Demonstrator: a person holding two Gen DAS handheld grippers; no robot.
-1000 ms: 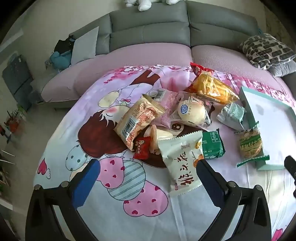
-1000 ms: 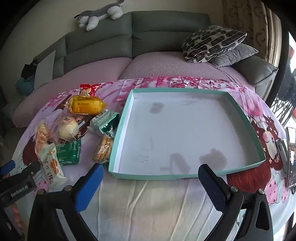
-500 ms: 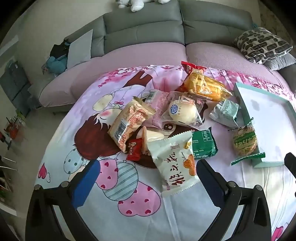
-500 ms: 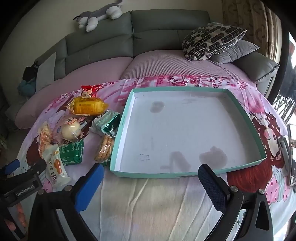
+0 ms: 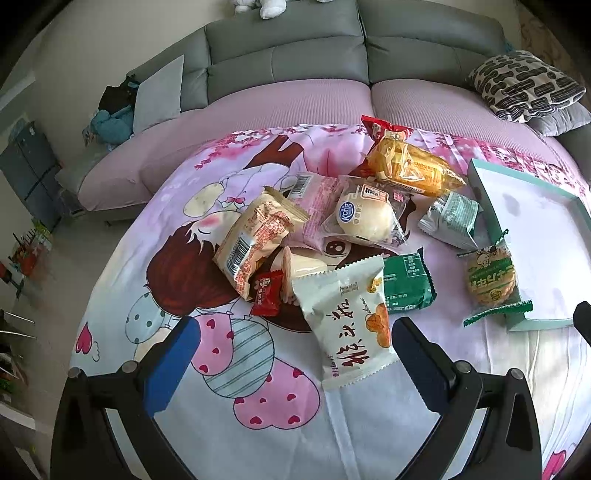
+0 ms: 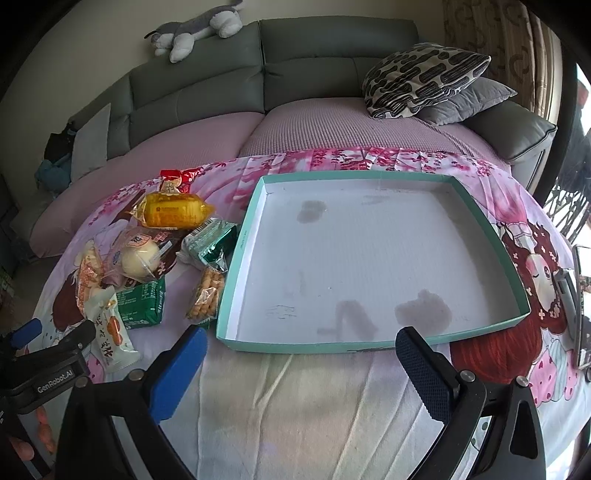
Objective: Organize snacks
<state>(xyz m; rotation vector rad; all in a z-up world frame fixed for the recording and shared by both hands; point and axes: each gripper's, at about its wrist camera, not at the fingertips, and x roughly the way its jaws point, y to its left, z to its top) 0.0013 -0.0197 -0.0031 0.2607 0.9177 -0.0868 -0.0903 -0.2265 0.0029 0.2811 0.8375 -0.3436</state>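
Observation:
A pile of packaged snacks lies on a cartoon-print cloth. In the left wrist view, a white pack with black characters (image 5: 347, 317) lies nearest, between my open left gripper's (image 5: 295, 350) blue fingers. Behind it are a green pack (image 5: 406, 282), a bun (image 5: 364, 218), a yellow pack (image 5: 410, 168) and a biscuit pack (image 5: 489, 278) leaning on the tray corner. The teal-rimmed tray (image 6: 236, 266) is empty in the right wrist view. My right gripper (image 6: 299, 354) is open and empty just before the tray's near edge.
A grey sofa (image 6: 221, 96) with a patterned cushion (image 6: 421, 77) stands behind the table. A plush toy (image 6: 195, 31) lies on its back. A phone-like object (image 6: 576, 295) lies at the cloth's right edge. The left gripper's body (image 6: 48, 369) shows at the lower left.
The left gripper has drifted toward the snack pile, so the white pack lies nearer its fingers. The right gripper has moved slightly; both stay open.

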